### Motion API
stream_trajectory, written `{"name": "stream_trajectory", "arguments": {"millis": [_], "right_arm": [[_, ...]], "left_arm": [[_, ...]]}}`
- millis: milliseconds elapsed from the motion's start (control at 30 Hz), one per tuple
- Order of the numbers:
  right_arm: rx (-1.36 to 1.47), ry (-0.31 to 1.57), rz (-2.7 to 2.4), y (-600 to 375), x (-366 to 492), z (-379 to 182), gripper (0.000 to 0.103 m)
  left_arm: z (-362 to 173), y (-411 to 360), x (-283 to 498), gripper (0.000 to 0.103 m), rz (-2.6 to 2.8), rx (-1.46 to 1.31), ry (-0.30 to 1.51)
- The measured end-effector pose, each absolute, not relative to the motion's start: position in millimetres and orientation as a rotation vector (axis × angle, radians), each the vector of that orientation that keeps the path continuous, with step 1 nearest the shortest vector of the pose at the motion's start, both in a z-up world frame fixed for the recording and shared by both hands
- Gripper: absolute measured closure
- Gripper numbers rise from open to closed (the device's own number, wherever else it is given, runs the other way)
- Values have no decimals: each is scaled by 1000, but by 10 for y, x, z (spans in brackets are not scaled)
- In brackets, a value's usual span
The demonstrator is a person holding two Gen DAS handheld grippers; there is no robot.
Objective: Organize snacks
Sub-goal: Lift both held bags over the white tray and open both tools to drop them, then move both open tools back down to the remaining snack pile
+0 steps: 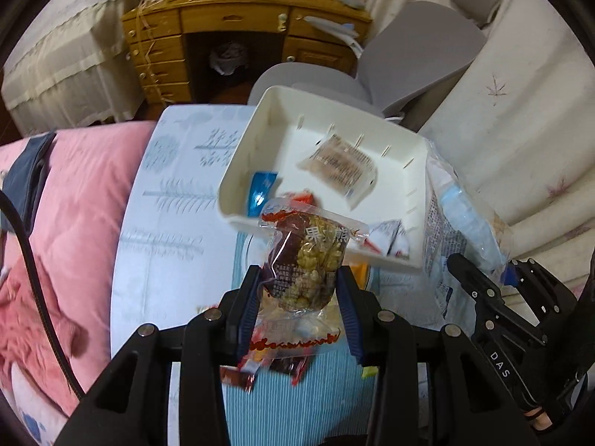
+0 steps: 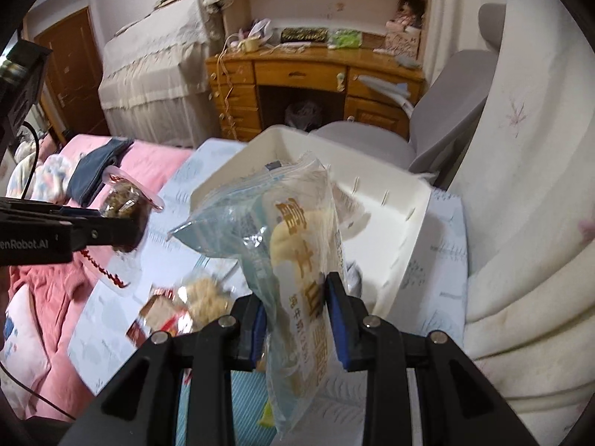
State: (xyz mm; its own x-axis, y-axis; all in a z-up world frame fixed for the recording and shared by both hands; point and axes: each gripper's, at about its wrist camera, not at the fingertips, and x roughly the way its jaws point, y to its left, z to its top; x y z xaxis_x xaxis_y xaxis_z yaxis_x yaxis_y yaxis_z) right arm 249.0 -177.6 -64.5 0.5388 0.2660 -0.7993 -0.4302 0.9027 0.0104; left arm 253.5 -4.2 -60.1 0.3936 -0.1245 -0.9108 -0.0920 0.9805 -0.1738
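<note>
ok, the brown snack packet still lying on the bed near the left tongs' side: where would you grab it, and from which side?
Probably the crimped end of the brown snack packet, coming from above. It lies flat on the light blue sheet against a blurred crumbly snack pack, so only the outer edge looks free. Both tongs are full: left tongs hold the walnut-date packet, right tongs the bread bag.

- A wooden desk (image 1: 245, 26) stands at the far wall, cluttered on top.
- A grey chair (image 1: 416, 59) sits just beside it.
- A pink quilt (image 1: 74, 223) lies to the left, with a navy cloth (image 1: 28, 174) on it.
- A lace-covered cabinet (image 2: 156, 81) stands left of the desk, a brown door (image 2: 70, 70) beyond.
</note>
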Motion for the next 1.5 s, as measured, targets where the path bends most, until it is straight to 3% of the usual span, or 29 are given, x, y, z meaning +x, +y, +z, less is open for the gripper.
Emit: {"name": "stream_trajectory", "arguments": {"millis": [500, 567, 600, 700, 1500], "right_arm": [[-89, 874, 299, -1925, 3032, -758, 70], [-52, 885, 286, -1963, 3083, -798, 70], [-43, 881, 280, -1978, 3096, -803, 68], [-26, 866, 260, -2004, 3122, -789, 40], [71, 883, 313, -2379, 2457, -615, 39]], "left_arm": [[-973, -317, 3369, 63, -150, -190, 1214], [-1001, -331, 3425, 56, -165, -213, 1211], [-1010, -351, 3450, 50, -175, -213, 1211], [-1010, -398, 3446, 42, -188, -196, 1210], [-569, -307, 2480, 41, -65, -245, 1130]]}}
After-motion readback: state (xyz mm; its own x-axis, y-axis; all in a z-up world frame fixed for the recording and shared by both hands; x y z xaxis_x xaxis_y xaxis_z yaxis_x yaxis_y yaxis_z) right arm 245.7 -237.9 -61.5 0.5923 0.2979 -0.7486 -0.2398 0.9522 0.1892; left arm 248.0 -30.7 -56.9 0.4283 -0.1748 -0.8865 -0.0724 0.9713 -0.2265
